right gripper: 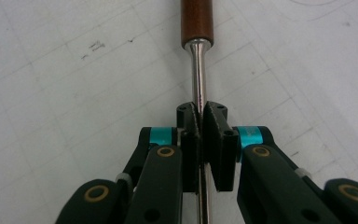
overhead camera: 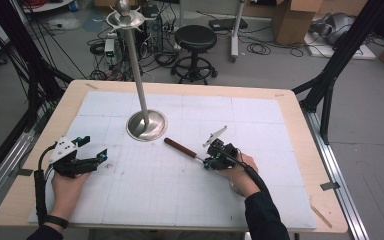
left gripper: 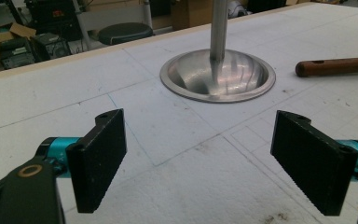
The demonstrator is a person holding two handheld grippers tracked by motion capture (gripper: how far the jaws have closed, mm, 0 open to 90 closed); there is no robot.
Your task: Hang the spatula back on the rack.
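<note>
Lying near the middle of the table (overhead camera: 40, 200), just right of the stand (overhead camera: 146, 125): a stiff tool (overhead camera: 180, 148), probably handle-heavy. Slick steel shank, clamped between right gripper (right gripper: 200, 122) jaws; wooden handle grippier. Left gripper (left gripper: 198, 158) jaws apart, empty.

The right gripper (right gripper: 200, 116) is covering the near end of the utensil (right gripper: 196, 56), leaving its working end untellable. In the left gripper view, the picture's top edge is cutting off the stand's pole (left gripper: 218, 28), and the right edge is clipping the utensil's wooden handle (left gripper: 338, 66).
</note>
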